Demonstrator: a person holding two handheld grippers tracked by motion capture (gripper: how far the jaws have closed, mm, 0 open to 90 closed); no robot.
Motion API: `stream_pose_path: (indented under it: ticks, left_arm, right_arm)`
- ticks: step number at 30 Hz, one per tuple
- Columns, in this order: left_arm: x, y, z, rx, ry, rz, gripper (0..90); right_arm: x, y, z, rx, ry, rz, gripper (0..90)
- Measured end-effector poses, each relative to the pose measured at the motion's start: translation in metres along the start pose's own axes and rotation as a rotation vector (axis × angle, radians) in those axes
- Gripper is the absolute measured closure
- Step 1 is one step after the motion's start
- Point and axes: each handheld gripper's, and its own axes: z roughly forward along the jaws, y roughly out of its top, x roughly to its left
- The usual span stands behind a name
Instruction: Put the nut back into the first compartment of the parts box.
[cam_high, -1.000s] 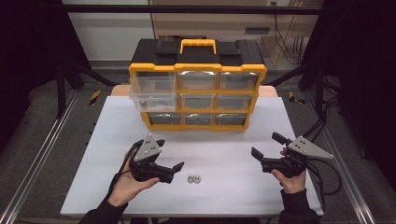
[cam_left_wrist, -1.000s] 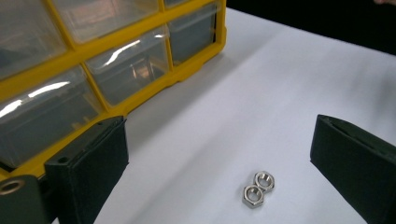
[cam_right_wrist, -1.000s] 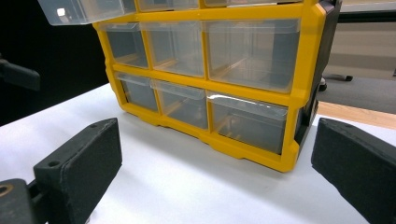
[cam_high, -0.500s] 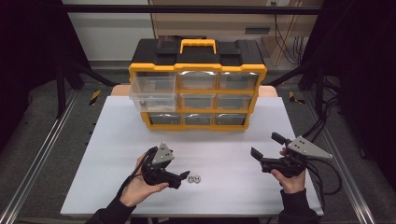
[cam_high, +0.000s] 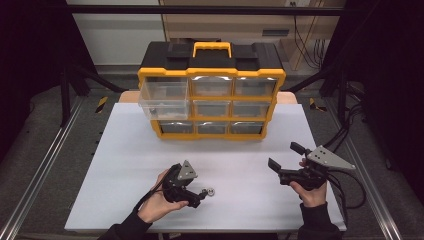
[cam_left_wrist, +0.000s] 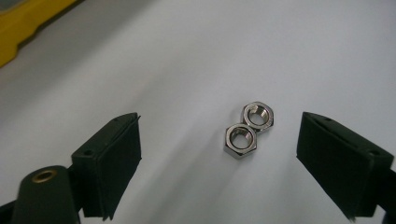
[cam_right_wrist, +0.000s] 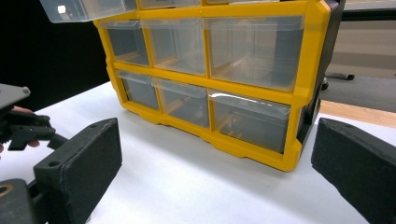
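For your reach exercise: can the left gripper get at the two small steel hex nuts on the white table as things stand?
Probably yes: the left gripper brackets the two hex nuts with open jaws, nothing between.

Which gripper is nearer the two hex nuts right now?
Left. The left gripper brackets the hex nuts, jaws open, not touching. The right gripper hovers well off to their right.

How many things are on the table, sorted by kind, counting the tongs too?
Hex nuts: 2, touching, on the white table
Drawer organizer: 1, top-left drawer pulled out
Hand-held tongs: 2, left tongs and right tongs, both open
Total: 5
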Motion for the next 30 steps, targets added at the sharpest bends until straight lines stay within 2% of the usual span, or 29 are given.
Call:
stream_pose_path:
  ticks: [8,12,14,16,17,22,30]
  left_arm:
    - [-0.004,-0.003,0.014,0.054,-0.024,0.015,20.1]
    - [-0.005,-0.003,0.018,0.067,-0.043,0.019,26.6]
    - [-0.006,-0.003,0.020,0.075,-0.056,0.030,29.9]
    - [-0.008,-0.004,0.022,0.081,-0.052,0.045,33.7]
    - [-0.008,-0.004,0.022,0.102,-0.054,0.068,35.3]
    - [-0.009,-0.004,0.026,0.109,-0.056,0.086,44.5]
    - [-0.009,-0.003,0.027,0.104,-0.066,0.077,53.0]
  right_arm:
    - [0.000,0.000,0.000,0.004,0.001,-0.002,2.3]
    - [0.000,0.000,0.000,0.004,0.001,-0.002,2.3]
    - [0.000,0.000,0.000,0.004,0.003,0.001,2.3]
    - [0.000,0.000,0.000,0.005,0.001,-0.003,2.3]
    - [0.000,0.000,0.001,0.006,0.002,-0.003,2.3]
    - [0.000,-0.001,0.001,0.005,0.001,-0.003,2.3]
    - [0.000,-0.001,0.001,0.004,0.003,-0.003,2.3]
